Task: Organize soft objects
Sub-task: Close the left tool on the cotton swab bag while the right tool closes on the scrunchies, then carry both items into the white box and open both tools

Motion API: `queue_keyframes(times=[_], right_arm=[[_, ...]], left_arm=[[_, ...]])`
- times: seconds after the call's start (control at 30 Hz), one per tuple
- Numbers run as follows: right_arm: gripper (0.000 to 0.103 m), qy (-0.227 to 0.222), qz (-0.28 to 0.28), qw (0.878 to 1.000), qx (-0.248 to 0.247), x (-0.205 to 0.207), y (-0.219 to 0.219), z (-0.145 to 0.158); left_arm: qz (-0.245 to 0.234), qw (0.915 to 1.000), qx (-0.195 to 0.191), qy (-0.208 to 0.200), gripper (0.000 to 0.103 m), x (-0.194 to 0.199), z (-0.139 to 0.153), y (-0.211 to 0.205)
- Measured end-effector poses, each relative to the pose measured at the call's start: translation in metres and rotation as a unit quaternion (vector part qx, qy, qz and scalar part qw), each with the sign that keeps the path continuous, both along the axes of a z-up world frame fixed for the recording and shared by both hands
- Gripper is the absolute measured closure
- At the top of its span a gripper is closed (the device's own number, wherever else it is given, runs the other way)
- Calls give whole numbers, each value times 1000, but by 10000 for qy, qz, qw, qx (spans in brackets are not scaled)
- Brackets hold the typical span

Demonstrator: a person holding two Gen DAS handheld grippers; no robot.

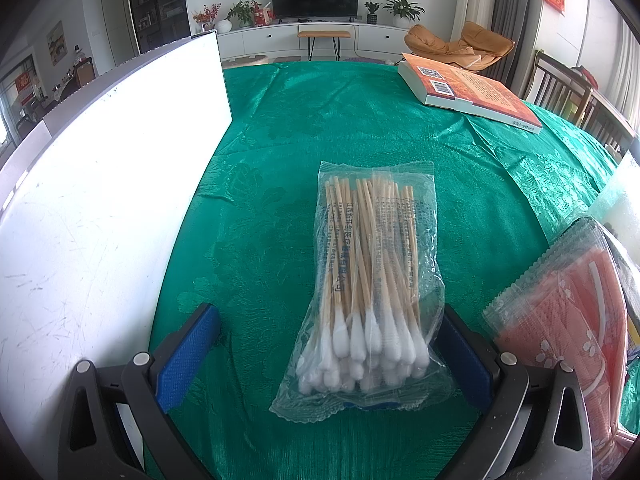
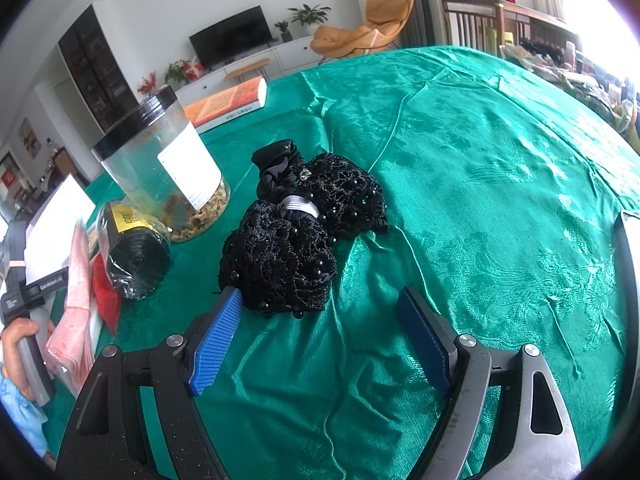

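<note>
In the left wrist view a clear bag of cotton swabs [image 1: 370,292] lies on the green tablecloth [image 1: 320,120]. My left gripper [image 1: 328,354] is open, its blue pads on either side of the bag's near end, not pressing it. A pink packet in clear wrap [image 1: 568,328] lies to the right. In the right wrist view a black lace hair piece with beads [image 2: 296,236] lies on the cloth. My right gripper [image 2: 320,332] is open and empty, just short of it, its left pad [image 2: 216,344] near the lace edge.
A white board [image 1: 100,200] stands along the left. An orange book [image 1: 476,92] lies at the far right. A clear jar with a black lid [image 2: 160,164], a black roll in plastic [image 2: 136,256] and pink packets [image 2: 76,312] stand left of the hair piece.
</note>
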State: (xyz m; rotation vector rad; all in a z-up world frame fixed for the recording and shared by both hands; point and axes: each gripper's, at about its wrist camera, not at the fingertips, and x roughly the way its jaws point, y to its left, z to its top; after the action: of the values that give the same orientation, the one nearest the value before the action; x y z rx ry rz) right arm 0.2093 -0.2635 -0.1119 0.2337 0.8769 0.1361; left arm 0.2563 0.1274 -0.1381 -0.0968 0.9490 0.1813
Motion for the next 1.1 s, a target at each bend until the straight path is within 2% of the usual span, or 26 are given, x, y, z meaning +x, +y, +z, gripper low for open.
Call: queue_keyframes(times=[0.1,0.2,0.3,0.37,0.43,0.47,0.5,0.53,0.57,0.63,0.7,0.83,0.97,1.1], right_arm=[[20,-8,1,10000,80,0,-1,0],[20,-4,75,9985,541,-3,-7,3],[20,2,3,9957,931,1,-12,11],[20,40,33,9953,962,12,-6,20],[20,161,234,9977,617,28,9,26],[22,382,363,9982,276,38,17,23],[31,706,434,9965,-106,51,25,17],[47,878,422,9947,-333,58,30,13],[65,956,407,9938,-390,64,31,12],[65,893,323,9940,-546,70,32,18],[65,593,262,9963,-569,71,32,34],[65,-30,117,9981,-601,68,35,85],[65,-488,429,9952,-730,56,64,134],[65,-765,1009,9905,-534,33,113,168]], left_arm=[[-5,9999,-25,106,0,2,0,0],[-192,9978,-252,589,0,7,5,-3],[-322,9970,-380,598,0,9,7,-10],[-332,9972,-130,658,1,14,3,-17],[-372,9978,-90,546,7,18,4,-20],[-385,9981,-79,483,24,18,7,-20],[-409,9982,7,440,54,19,11,-22],[-481,9978,6,464,66,21,15,-22],[-517,9974,-81,495,68,23,18,-22],[-523,9972,-385,369,70,22,29,-18],[-528,9966,-619,132,70,17,46,-17],[-718,9916,-1029,-319,70,2,88,-18],[-896,9851,-1244,-785,70,-28,136,-8],[-856,9844,-1130,-1042,70,-67,170,27]])
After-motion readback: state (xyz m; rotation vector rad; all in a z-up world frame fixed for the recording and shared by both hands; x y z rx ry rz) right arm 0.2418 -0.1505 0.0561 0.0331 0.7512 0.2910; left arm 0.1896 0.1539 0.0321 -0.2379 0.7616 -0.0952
